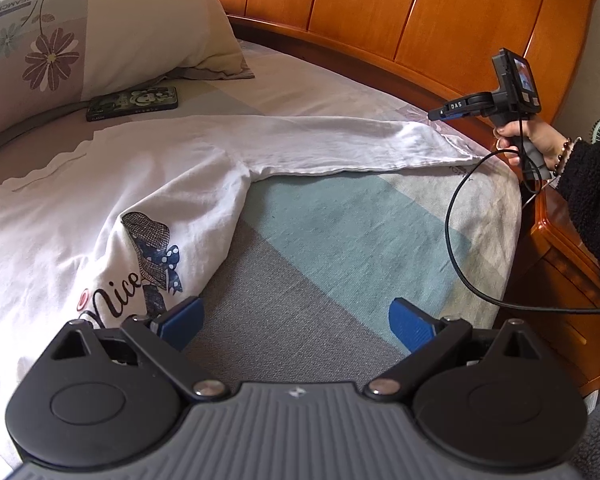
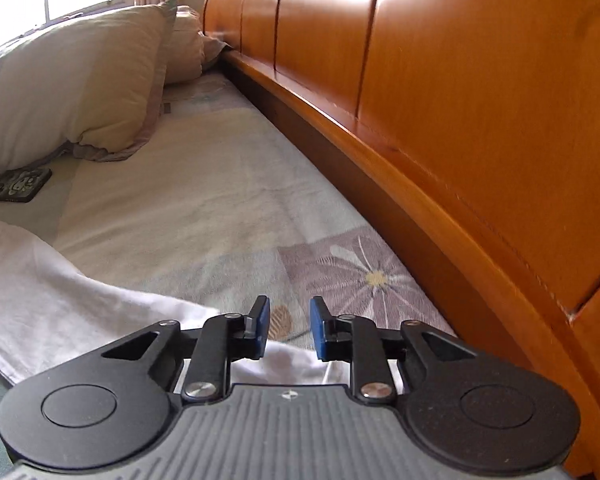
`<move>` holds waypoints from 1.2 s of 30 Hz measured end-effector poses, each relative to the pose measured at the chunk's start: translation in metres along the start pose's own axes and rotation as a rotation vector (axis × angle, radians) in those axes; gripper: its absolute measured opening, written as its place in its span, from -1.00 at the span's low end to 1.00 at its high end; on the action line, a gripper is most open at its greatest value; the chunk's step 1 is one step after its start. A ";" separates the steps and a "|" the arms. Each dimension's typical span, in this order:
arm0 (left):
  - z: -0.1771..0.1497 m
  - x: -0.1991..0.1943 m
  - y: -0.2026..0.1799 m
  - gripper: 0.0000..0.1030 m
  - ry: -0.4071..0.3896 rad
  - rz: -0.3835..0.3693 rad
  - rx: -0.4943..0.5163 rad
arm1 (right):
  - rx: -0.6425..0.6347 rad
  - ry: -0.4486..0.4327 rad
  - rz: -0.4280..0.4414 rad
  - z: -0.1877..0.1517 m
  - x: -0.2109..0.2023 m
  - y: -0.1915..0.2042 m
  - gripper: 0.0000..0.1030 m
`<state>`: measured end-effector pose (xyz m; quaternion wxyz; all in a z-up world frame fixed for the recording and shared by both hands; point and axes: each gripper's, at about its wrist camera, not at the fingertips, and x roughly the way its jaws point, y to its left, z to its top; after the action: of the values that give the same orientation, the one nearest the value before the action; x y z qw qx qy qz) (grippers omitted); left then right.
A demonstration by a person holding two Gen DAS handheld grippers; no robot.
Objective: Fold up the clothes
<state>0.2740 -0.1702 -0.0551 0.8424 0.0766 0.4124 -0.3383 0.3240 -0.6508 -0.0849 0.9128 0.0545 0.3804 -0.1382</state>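
A white long-sleeved shirt (image 1: 100, 200) with a hat-and-bow print and the word "Nice" lies spread on the bed. One sleeve (image 1: 340, 144) stretches right toward the bed's edge. My left gripper (image 1: 296, 322) is wide open and empty, low over the sheet beside the shirt's body. My right gripper (image 2: 286, 328) is partly open and empty, just above the sleeve's cuff (image 2: 284, 360). It also shows in the left wrist view (image 1: 440, 114), held above the sleeve end. The sleeve cloth (image 2: 60, 296) runs off to the left.
A patchwork bed sheet (image 1: 340, 232) covers the bed. A flowered pillow (image 1: 80, 28) and a phone (image 1: 132, 103) lie at the far left. The orange wooden headboard (image 2: 460, 100) runs along the right, with a wooden nightstand (image 1: 560, 272) beside the bed.
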 end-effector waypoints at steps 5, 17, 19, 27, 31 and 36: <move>0.000 0.000 -0.003 0.92 0.000 -0.012 0.013 | 0.045 0.035 -0.097 -0.024 0.013 -0.017 0.15; -0.002 -0.003 -0.003 0.92 -0.004 -0.015 0.011 | 0.103 -0.035 -0.240 -0.020 0.009 0.002 -0.35; -0.002 -0.004 -0.002 0.92 -0.008 -0.011 0.009 | 0.058 -0.065 -0.213 -0.013 0.003 0.021 -0.25; -0.002 -0.003 0.000 0.92 -0.008 -0.011 0.005 | -0.153 -0.070 0.052 0.018 0.022 0.123 -0.21; -0.003 -0.004 0.005 0.92 -0.009 -0.009 -0.002 | -0.246 -0.040 0.090 0.018 0.040 0.147 -0.21; -0.005 0.000 0.012 0.92 -0.005 -0.013 -0.012 | -0.365 -0.058 0.106 0.004 0.035 0.158 -0.09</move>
<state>0.2786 -0.1588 -0.0602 0.8416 0.0678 0.4129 -0.3416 0.3962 -0.5081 -0.1078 0.9241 -0.0959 0.3694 -0.0203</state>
